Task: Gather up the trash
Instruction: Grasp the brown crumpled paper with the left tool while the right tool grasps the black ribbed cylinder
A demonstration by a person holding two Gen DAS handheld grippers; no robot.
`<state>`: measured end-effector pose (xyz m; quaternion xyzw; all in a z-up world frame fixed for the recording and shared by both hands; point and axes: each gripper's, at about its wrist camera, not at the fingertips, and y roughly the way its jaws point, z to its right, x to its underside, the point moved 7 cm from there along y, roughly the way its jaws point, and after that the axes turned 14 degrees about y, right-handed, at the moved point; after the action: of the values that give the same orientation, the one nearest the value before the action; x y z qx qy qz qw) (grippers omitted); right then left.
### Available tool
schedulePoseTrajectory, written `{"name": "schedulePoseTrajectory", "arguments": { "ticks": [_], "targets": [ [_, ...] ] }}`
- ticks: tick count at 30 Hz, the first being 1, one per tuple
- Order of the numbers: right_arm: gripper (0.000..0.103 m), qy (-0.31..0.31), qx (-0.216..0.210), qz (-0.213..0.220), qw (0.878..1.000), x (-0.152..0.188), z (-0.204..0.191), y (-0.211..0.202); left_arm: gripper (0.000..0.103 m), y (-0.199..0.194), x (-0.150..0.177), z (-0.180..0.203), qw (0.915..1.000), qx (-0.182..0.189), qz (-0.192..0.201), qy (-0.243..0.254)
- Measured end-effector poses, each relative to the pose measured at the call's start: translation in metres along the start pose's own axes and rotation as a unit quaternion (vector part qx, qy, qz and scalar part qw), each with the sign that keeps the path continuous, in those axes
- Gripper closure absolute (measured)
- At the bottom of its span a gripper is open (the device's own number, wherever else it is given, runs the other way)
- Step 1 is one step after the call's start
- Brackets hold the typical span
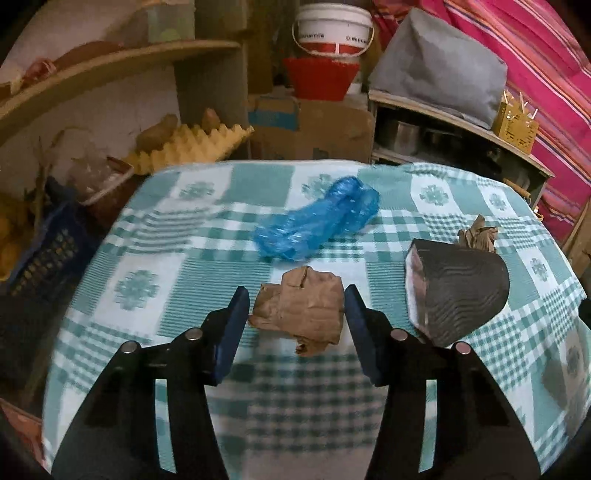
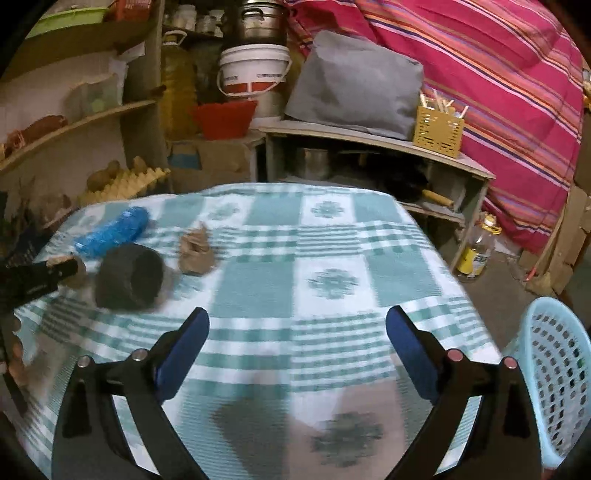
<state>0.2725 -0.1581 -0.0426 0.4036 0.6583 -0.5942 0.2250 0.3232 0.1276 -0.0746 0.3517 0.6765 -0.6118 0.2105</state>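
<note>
The worktop (image 1: 207, 236) is covered in matt woven checked cloth. Creased brown paper (image 1: 301, 308) and crinkled glossy blue plastic film (image 1: 317, 218) are seen. The dark cup (image 1: 458, 291) looks ribbed, possibly moulded plastic. The basket (image 2: 554, 380) is perforated plastic.

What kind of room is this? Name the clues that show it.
Probably a home kitchen or pantry store: a table under a checked cloth, shelves holding a steel pot and an egg tray, and a bucket.

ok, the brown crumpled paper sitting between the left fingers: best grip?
Pinch the brown crumpled paper across its bulky middle, from above and the near side, as the left gripper is already lined up. It lies low on the tablecloth, widest side to side, with one finger on each flank; closing there should catch the thickest folds.
</note>
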Motion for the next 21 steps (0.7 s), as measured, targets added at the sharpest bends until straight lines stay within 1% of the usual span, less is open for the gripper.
{"name": "schedulePoseTrajectory", "arguments": {
  "ticks": [4,8,12,16,21],
  "targets": [
    [0.005,-0.019,-0.021,-0.008,1.0,0.01,-0.05,0.004,0.051,-0.014,0.012,-0.025,0.9997,-0.015,-0.001,-0.016],
    [0.005,-0.036,-0.022,-0.025,0.999,0.022,-0.088,0.018,0.051,-0.027,0.022,-0.046,0.9993,-0.029,0.009,-0.022],
    [0.005,-0.043,-0.02,-0.039,0.998,0.032,-0.123,0.029,0.051,-0.033,0.026,-0.064,0.9985,-0.045,0.019,-0.024],
    [0.005,-0.051,-0.007,-0.046,0.998,0.036,-0.144,0.041,0.051,-0.032,0.028,-0.076,0.9976,-0.062,0.019,-0.025],
    [0.005,-0.044,0.012,-0.068,0.997,0.038,-0.154,0.06,0.051,-0.033,0.026,-0.08,0.9974,-0.063,0.025,-0.023]
  ]
}}
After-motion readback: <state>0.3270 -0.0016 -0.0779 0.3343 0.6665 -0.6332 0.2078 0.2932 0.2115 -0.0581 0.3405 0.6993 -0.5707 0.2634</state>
